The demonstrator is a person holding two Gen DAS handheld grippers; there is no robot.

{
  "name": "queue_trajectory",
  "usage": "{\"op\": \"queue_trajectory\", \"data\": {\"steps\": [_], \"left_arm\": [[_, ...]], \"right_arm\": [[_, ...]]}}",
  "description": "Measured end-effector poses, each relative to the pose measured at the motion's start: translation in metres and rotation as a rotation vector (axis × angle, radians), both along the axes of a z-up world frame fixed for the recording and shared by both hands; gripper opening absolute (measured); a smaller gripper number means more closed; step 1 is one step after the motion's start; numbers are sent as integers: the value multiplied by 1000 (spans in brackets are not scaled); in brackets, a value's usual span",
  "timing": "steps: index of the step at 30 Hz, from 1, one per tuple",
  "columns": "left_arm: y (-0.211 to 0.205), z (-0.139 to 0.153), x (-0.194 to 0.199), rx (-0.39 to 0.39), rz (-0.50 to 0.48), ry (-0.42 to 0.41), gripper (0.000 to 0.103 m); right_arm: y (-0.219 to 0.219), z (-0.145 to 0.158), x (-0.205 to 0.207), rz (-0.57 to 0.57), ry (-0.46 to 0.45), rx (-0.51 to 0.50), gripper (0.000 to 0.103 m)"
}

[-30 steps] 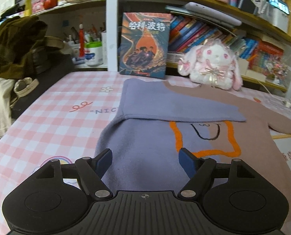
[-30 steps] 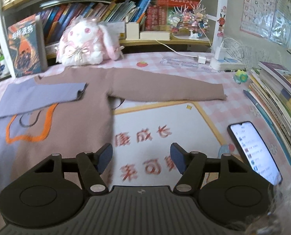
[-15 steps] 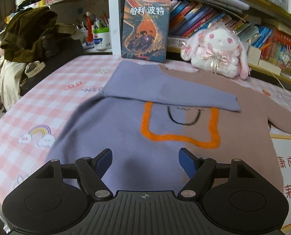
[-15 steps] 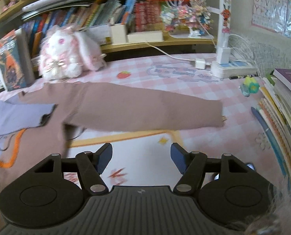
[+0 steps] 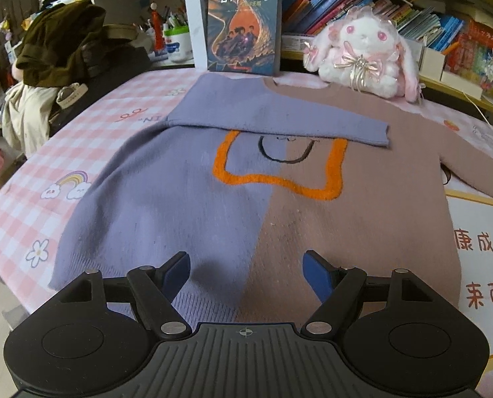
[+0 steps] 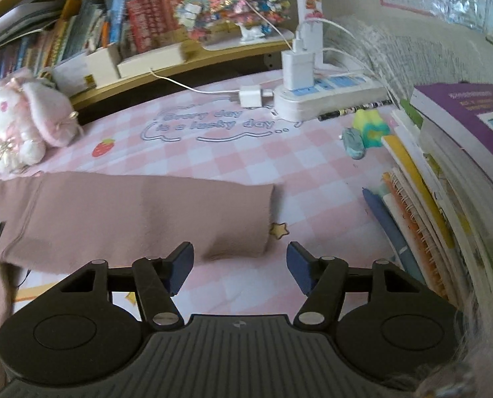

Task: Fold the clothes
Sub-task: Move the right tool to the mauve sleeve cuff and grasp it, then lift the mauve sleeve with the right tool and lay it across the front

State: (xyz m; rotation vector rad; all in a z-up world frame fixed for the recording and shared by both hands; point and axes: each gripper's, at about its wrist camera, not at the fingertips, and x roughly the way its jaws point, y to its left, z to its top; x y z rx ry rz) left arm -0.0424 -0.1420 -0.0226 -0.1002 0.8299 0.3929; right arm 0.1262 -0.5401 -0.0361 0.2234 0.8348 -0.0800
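One sleeve of the half-lilac, half-tan knitted sweater point(image 5: 246, 205) already lies folded across its chest on the table; the right gripper point(image 6: 239, 267) has swung over the outstretched tan sleeve point(image 6: 146, 212), jaws closing, nothing gripped yet. The left gripper point(image 5: 246, 273) hovers over the near hem, jaws apart.

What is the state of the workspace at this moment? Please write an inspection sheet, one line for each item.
Surface: pink checked tablecloth with printed drawings.
Job's things: sweater lies flat; purple sleeve folded across the chest; brown sleeve lies stretched out.
Clutter: plush rabbit, upright book, book stack, small toys.
Grippers: left gripper open over the hem, holding nothing; right gripper closing just short of the brown cuff, not gripping it.
Cables: power strip with chargers and white cords.
Surroundings: bookshelves, pile of clothes.
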Motion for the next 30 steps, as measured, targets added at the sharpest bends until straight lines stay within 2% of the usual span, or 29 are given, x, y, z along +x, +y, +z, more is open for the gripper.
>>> {"op": "queue_trajectory", "data": {"steps": [5, 8, 10, 13, 16, 18, 23, 30], "left_arm": [[-6, 2, -4, 8, 12, 2, 77], [-6, 3, -6, 11, 22, 2, 77], [-5, 4, -6, 13, 28, 2, 77], [-3, 4, -6, 13, 32, 1, 77], [-2, 4, -5, 11, 30, 0, 77], [-2, 4, -3, 12, 26, -2, 77], [-1, 3, -1, 10, 16, -7, 77], [8, 2, 1, 1, -1, -18, 77]], "right_arm": [[-13, -5, 11, -20, 28, 78, 50], [-16, -5, 17, -22, 24, 101, 38], [-16, -5, 21, -19, 19, 109, 36], [-11, -5, 26, 4, 16, 71, 29], [-1, -6, 31, 65, 23, -12, 21], [3, -7, 32, 99, 20, -25, 9], [4, -2, 32, 104, 21, -5, 7], [16, 25, 28, 123, -41, 97, 7]]}}
